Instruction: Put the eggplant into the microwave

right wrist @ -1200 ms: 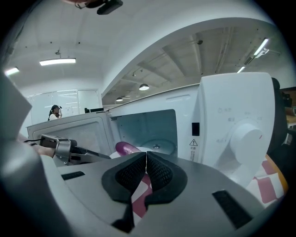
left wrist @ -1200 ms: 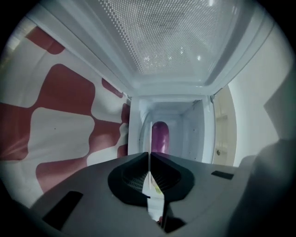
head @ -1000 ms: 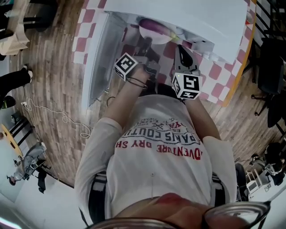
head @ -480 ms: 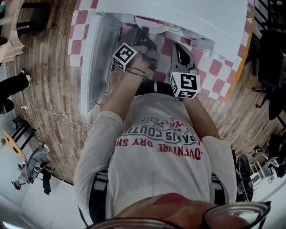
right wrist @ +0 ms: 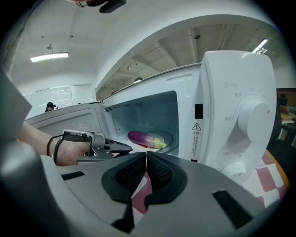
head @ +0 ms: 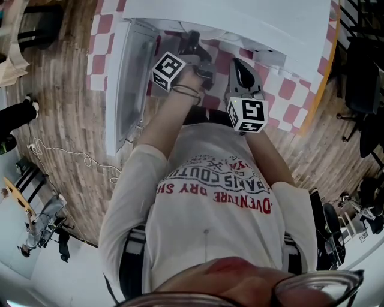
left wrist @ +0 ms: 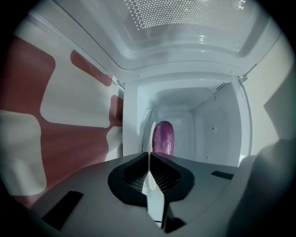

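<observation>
The purple eggplant (right wrist: 145,139) lies inside the open white microwave (right wrist: 236,115) on its round plate (right wrist: 170,137). Looking straight into the cavity, the left gripper view shows the eggplant (left wrist: 163,138) end-on, deep inside. My left gripper (left wrist: 149,157) is shut with nothing between its jaws. It hovers at the microwave opening (right wrist: 128,148), short of the eggplant. My right gripper (right wrist: 146,159) is also shut and empty, held back in front of the control panel. In the head view the left gripper (head: 193,41) reaches under the microwave top (head: 240,18), which hides the eggplant, and the right gripper (head: 240,67) sits beside it.
The microwave door (head: 129,78) stands swung open on the left, close beside my left arm. The control knob (right wrist: 252,113) is on the right of the front panel. A red and white checkered cloth (head: 288,90) covers the table. A person (right wrist: 49,107) stands far off.
My left gripper has moved a little toward the microwave opening. The eggplant and plate, seen earlier below the microwave's front edge in the head view, are now hidden. The right gripper has stayed put.
</observation>
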`<state>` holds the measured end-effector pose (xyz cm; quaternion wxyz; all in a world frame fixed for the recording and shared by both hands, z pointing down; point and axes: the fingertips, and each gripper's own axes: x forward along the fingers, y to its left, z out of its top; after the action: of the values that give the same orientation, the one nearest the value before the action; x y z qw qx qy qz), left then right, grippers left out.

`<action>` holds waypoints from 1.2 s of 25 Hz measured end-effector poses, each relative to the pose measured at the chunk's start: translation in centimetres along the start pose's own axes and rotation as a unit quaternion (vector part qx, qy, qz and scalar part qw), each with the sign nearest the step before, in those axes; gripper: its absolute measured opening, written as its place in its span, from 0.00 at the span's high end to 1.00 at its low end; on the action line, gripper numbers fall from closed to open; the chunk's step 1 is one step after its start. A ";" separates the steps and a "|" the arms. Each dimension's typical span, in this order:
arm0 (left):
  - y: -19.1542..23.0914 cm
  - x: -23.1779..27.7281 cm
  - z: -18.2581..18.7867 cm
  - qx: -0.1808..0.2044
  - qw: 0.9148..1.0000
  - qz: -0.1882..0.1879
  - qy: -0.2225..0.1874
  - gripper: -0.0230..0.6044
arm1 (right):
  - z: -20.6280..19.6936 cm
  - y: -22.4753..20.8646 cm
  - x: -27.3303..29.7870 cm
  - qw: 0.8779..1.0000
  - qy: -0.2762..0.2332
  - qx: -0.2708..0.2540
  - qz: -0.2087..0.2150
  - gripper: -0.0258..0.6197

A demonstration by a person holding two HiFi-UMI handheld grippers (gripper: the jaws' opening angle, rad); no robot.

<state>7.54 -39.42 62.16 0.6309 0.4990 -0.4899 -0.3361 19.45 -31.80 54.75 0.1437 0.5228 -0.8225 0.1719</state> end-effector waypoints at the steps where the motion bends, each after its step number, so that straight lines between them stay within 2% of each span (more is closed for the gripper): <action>1: 0.0 0.0 0.0 0.005 1.000 0.005 -0.002 0.91 | 0.0 -0.1 0.0 1.000 0.001 0.001 0.000 0.92; 5: 0.0 0.0 0.5 0.044 0.998 0.039 -0.017 0.91 | 0.1 -0.3 0.3 1.000 0.001 0.007 -0.002 0.92; 8: -0.1 0.1 1.1 0.046 0.997 0.057 -0.030 0.91 | 0.4 -0.4 0.6 1.000 -0.001 0.008 -0.001 0.92; 11: -0.4 0.1 1.1 0.051 0.996 0.060 -0.027 0.90 | 0.5 -0.4 0.8 1.000 0.001 0.006 -0.002 0.92; 12: -0.7 0.2 1.0 0.052 0.997 0.058 -0.026 0.88 | 0.5 -0.4 0.8 1.000 0.001 0.006 -0.002 0.92; 16: -2.3 0.4 0.8 0.048 0.998 0.026 -0.020 0.66 | 0.9 -0.3 0.7 1.000 -0.002 0.001 -0.005 0.92; 19: -3.1 0.2 0.8 0.042 0.999 0.005 -0.017 0.54 | 1.3 0.0 0.3 1.000 -0.005 -0.005 -0.005 0.92; 24: -3.1 -1.2 1.1 0.032 0.999 -0.004 -0.019 0.53 | 1.5 0.7 -0.5 1.000 -0.009 -0.012 -0.004 0.92; 28: -4.2 -1.8 1.0 0.040 0.998 -0.043 -0.009 0.55 | 1.6 1.3 -1.2 1.000 -0.012 -0.016 -0.002 0.92; 30: -4.2 -1.9 0.9 0.043 0.998 -0.040 0.001 0.55 | 1.8 1.7 -1.6 1.000 -0.015 -0.020 -0.001 0.92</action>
<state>6.44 -39.11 57.62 0.5957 0.5449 -0.4829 -0.3392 18.42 -30.63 52.21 0.1415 0.5232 -0.8273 0.1475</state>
